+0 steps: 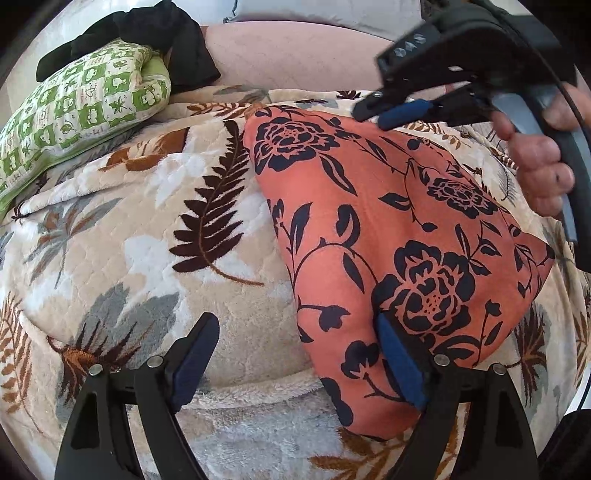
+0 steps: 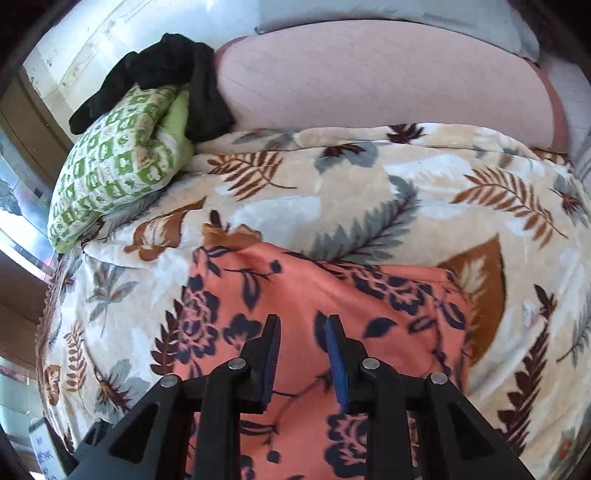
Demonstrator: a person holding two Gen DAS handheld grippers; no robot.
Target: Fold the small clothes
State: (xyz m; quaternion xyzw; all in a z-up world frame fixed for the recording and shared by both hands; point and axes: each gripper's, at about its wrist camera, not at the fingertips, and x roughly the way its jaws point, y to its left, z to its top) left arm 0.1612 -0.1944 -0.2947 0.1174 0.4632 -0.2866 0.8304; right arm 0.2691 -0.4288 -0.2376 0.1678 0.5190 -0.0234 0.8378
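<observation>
An orange cloth with dark flower print (image 1: pixel 406 221) lies folded in a rough triangle on a leaf-patterned blanket (image 1: pixel 147 240). My left gripper (image 1: pixel 299 343) hovers over its near left edge, jaws wide open; the right pad sits over the cloth and the left one over bare blanket, with nothing gripped. My right gripper (image 1: pixel 380 110), held by a person's hand (image 1: pixel 535 166), hangs above the cloth's far corner. In the right wrist view the right gripper (image 2: pixel 303 332) shows a narrow gap between its pads, with the orange cloth (image 2: pixel 314 295) below them and nothing pinched.
A green-and-white patterned pillow (image 1: pixel 81 110) lies at the far left with a black garment (image 1: pixel 147 33) draped over it. Behind the blanket runs a pink sheet (image 1: pixel 295 48). A wall and a window edge (image 2: pixel 22 221) stand to the left.
</observation>
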